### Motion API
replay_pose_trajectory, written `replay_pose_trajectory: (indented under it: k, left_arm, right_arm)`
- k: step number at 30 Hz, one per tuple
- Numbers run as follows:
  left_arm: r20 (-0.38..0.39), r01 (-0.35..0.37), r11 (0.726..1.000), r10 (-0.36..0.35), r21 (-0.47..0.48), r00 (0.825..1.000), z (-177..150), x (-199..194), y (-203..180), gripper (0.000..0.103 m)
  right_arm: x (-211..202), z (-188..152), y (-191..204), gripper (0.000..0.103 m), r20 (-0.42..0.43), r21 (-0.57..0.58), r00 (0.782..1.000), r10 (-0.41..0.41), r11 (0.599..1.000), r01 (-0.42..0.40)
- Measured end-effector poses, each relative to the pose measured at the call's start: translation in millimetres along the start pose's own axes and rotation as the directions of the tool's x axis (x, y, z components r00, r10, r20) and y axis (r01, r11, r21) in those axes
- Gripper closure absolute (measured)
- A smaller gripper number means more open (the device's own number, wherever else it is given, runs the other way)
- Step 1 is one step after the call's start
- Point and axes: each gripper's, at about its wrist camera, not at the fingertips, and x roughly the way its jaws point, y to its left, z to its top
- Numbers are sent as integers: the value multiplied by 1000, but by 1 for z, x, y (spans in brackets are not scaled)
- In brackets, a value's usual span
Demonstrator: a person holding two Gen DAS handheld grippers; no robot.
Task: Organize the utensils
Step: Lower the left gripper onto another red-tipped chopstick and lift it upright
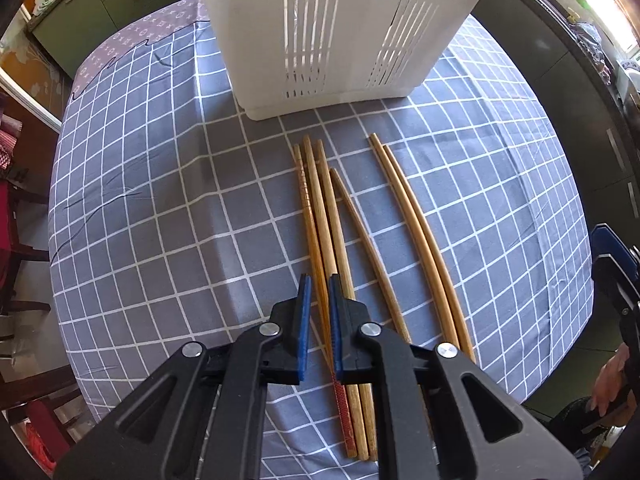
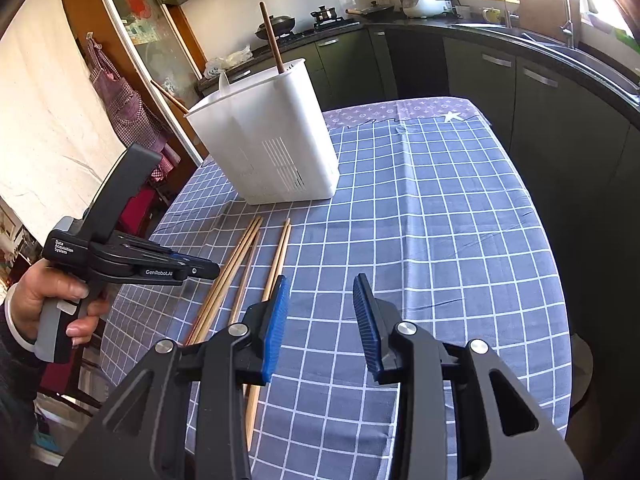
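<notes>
A: So what's on the bench (image 2: 460,240)?

B: Checked blue cloth over it, and a big white slotted utensil holder (image 2: 272,136) near the far edge with a dark chopstick (image 2: 271,38) standing up in it.

A: And the rest?

B: Six wooden chopsticks (image 1: 332,216) lying loose on the cloth just in front of the holder, pointing at it.

A: Grippers?

B: Left hand-held gripper (image 1: 319,320) sits right over that bunch, fingers nearly together with a slim gap, nothing clearly pinched. Right hand-held gripper (image 2: 322,320) hangs wide open over bare cloth beside them.
</notes>
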Motion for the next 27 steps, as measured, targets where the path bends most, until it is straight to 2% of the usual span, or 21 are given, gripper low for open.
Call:
replay_pose_trajectory:
  k: [7, 15, 18, 27]
  left_arm:
    - [-22, -8, 1000, 8, 6, 1000, -1, 7, 1, 94]
    - [-57, -33, 999, 34, 14, 998, 12, 22, -11, 94]
    - [-64, -46, 999, 48, 19, 997, 14, 25, -14, 94]
    - [-103, -63, 997, 68, 44, 992, 22, 27, -22, 95]
  right_arm:
    - [2, 1, 0, 69, -11, 10, 1000, 18, 1000, -18]
    - [-1, 0, -1, 69, -11, 21, 999, 30, 999, -30]
    - [-3, 0, -1, 65, -8, 25, 999, 34, 999, -33]
    - [-2, 0, 2, 65, -19, 19, 999, 41, 999, -40]
